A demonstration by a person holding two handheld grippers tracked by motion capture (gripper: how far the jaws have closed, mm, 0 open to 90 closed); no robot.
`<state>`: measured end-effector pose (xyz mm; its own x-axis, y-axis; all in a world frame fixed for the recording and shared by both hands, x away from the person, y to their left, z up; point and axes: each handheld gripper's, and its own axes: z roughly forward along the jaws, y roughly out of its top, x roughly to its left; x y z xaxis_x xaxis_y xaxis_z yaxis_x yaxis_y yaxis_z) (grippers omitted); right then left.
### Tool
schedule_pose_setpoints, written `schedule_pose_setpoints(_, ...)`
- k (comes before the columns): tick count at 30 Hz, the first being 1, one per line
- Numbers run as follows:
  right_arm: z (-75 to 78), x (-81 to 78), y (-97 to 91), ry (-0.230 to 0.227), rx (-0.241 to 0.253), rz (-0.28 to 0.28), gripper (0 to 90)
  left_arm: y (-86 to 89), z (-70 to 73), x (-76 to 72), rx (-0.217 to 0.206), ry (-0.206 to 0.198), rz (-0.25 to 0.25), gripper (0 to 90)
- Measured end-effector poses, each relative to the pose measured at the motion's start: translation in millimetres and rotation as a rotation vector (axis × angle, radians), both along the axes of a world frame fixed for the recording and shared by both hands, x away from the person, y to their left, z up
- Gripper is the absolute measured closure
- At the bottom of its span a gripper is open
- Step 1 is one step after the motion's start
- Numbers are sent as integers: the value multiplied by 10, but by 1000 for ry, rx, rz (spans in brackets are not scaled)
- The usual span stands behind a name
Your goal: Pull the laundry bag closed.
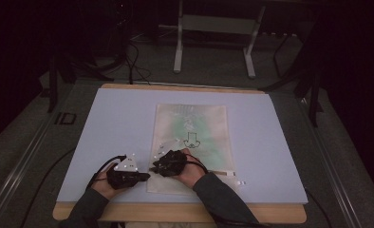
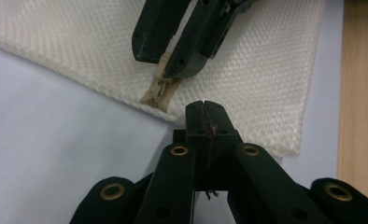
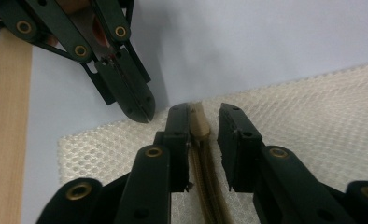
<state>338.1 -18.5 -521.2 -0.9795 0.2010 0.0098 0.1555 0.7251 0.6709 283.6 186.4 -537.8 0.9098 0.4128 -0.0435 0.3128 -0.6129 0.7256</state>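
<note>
Zipper pull sits between my right gripper jaws, apart; contact unclear. Left gripper, at its 10 o'clock, clamps mesh bag edge.

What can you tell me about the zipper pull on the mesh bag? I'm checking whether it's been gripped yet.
The zipper pull is a small beige tab, plastic-looking, lying flat at the end of a matching beige zipper track along the white mesh bag near its corner. It sits between the open jaws of the right gripper, close against one jaw; the pads do not clamp it. The left gripper is shut on the bag's corner edge beside it.
</note>
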Motion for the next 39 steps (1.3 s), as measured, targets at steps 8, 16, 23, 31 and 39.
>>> schedule_pose_setpoints(8,0,-23,33,-20,-8,27,804,-4,2,-2,7,-6,-1,888)
schedule_pose_setpoints(16,47,-48,62,-56,-19,56,813,-9,4,-2,9,-9,-3,888)
schedule_pose_setpoints(23,29,-25,53,-33,-13,54,817,0,36,13,-50,-30,-7,883)
schedule_pose_setpoints(31,25,-14,55,-22,-2,48,818,-104,-6,10,-28,-52,-50,884)
schedule_pose_setpoints(39,12,-18,42,-22,1,45,819,-118,-31,35,-21,-31,-49,894)
